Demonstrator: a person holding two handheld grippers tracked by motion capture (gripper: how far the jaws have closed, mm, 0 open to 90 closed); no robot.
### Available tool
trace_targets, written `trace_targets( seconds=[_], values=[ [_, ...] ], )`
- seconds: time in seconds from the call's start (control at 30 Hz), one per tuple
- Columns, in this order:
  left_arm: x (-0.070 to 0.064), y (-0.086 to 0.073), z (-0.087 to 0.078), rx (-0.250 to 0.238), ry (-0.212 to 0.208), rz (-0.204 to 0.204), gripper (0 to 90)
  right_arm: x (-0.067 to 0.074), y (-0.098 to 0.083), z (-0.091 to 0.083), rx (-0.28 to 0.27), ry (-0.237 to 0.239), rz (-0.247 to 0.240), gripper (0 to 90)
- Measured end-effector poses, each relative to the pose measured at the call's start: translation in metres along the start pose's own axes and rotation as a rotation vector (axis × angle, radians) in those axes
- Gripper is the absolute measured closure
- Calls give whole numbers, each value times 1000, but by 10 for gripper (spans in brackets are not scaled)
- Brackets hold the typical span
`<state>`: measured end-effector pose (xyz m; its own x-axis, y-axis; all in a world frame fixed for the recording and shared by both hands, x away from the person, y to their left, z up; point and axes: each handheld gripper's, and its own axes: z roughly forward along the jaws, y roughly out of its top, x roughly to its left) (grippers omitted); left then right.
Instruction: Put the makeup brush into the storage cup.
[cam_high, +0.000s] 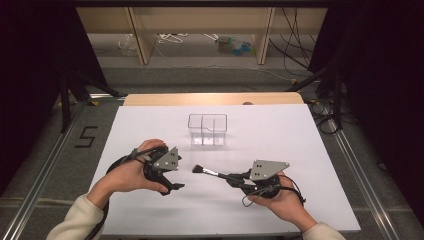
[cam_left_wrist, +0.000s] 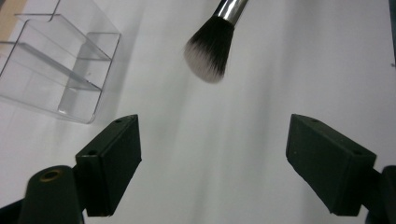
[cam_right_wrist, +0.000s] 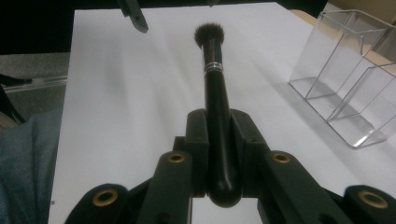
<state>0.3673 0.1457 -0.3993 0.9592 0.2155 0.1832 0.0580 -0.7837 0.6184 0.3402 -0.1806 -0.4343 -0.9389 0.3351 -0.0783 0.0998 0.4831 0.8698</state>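
My right gripper (cam_high: 235, 178) clamps the handle of a makeup brush (cam_high: 210, 172), a smooth, glossy black rod with a rounded butt that pokes out behind my jaws. A thin silver band rings the handle where it narrows toward the head. The bristles (cam_left_wrist: 208, 51) form a soft, fluffy dome, dark at the root and pale at the tips. The brush lies nearly level above the white table (cam_high: 150, 210), its long axis running from my right gripper toward my left gripper (cam_high: 175, 186), bristles leading. My left gripper stands wide with nothing between its matte black, blocky pads, and the brush head hangs just beyond them. Farther back on the table stands a clear plastic organizer (cam_high: 207, 129), boxy, with thin see-through dividers forming compartments.
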Motion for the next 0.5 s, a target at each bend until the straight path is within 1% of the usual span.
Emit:
trace_targets(
  seconds=[0.03,0.07,0.1,0.13,0.2,0.23,0.27,0.3,0.33,0.37,0.4,0.43,0.47,0.5],
  values=[
    [1,-2,0,-15,-3,-11,184,0,0,0,-3,-2,4,793],
    [0,-5,2,-43,2,-42,187,0,0,-1,-10,-8,-4,793],
    [1,-7,1,-33,-4,-28,188,0,0,-1,-13,-8,5,793],
    [0,-9,4,-63,-1,-68,189,0,1,-2,-13,-4,10,793],
    [-1,-12,8,-88,0,-104,189,-1,1,-3,-29,-16,11,793],
    [0,-12,10,-87,-5,-106,189,-2,1,-4,-35,-16,12,793],
    [-1,-13,13,-101,-3,-131,188,-3,1,-5,-43,-21,15,793],
    [-2,-13,16,-109,-13,-145,188,-3,1,-6,-45,-21,26,793],
    [-1,-14,18,-114,-25,-149,188,-4,1,-6,-55,-30,20,793],
    [-2,-14,21,-130,-33,-173,187,-4,1,-6,-63,-39,27,793],
    [-2,-14,23,-139,-37,-182,188,-4,1,-7,-73,-43,31,793],
    [-1,-14,25,-139,-43,-176,189,-5,1,-7,-79,-48,34,793],
    [-2,-14,26,-145,-48,-192,189,-5,1,-8,-83,-48,38,793],
    [-2,-14,27,-145,-47,-197,189,-6,1,-8,-86,-53,40,793]
  ],
)
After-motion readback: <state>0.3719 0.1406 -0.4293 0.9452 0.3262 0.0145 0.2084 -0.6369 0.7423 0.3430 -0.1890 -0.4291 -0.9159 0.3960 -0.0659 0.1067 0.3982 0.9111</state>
